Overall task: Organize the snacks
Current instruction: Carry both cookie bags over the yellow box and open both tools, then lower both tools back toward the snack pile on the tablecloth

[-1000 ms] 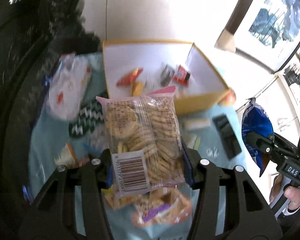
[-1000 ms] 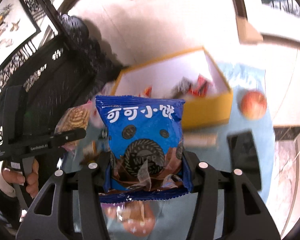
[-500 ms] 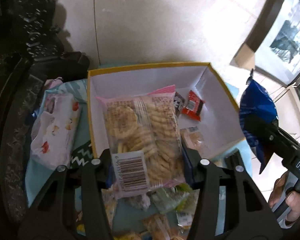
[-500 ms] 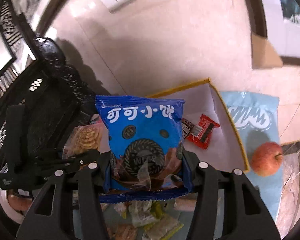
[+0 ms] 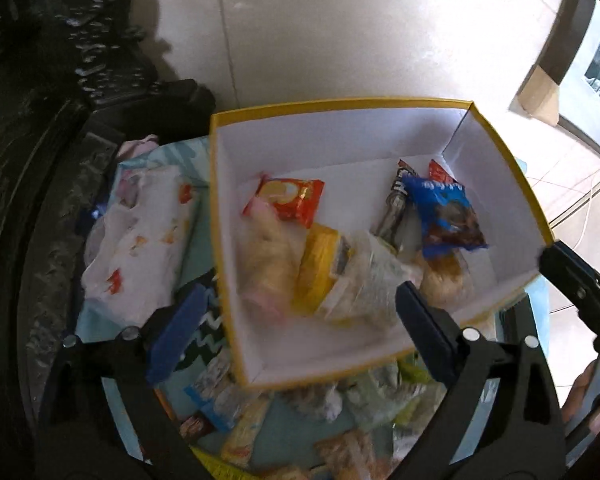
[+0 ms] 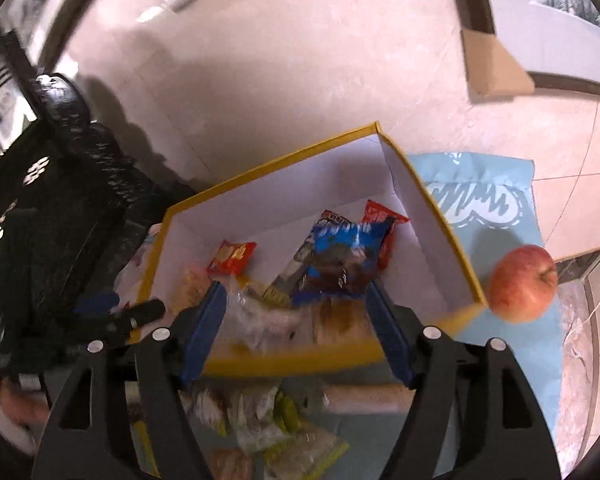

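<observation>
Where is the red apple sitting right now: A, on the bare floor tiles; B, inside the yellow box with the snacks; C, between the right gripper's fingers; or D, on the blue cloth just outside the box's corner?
D: in the right wrist view the apple rests on the blue cloth, just outside the near corner of the yellow box, not among the snacks inside it.

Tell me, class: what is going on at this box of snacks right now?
A person is sorting snacks into a yellow-rimmed box. Both jaws are opening: the left hand-held gripper has let go of a clear cracker bag, and the right hand-held gripper of a blue cookie bag. Both bags are inside the box. More snacks lie outside it.
</observation>
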`<control>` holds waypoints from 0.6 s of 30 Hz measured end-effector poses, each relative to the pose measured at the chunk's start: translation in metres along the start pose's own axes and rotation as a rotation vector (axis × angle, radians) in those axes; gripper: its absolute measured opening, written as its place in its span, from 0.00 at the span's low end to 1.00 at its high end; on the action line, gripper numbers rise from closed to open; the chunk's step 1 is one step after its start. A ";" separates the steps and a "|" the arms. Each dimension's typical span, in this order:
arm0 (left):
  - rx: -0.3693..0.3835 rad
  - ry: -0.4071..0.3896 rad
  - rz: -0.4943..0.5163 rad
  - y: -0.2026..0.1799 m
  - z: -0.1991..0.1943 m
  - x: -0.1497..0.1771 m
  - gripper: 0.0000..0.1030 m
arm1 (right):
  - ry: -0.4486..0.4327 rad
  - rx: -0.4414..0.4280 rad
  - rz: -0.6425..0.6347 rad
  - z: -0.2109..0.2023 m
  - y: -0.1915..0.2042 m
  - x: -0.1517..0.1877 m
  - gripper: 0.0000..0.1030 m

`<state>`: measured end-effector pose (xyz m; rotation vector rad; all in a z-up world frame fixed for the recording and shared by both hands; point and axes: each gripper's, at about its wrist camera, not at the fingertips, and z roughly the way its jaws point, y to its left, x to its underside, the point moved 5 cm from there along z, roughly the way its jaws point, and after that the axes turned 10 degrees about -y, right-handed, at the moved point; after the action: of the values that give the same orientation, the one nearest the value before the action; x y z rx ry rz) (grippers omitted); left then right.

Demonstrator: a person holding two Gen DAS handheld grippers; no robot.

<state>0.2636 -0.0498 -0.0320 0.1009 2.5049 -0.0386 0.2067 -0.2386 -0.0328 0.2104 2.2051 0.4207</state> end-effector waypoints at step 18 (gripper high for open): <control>0.007 0.220 0.029 0.041 -0.045 0.174 0.96 | 0.276 0.054 0.035 -0.063 -0.017 0.153 0.72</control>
<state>0.1003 0.0040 -0.0991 0.1515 2.7221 -0.0251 0.0622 -0.2235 -0.1147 0.2326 2.4884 0.4306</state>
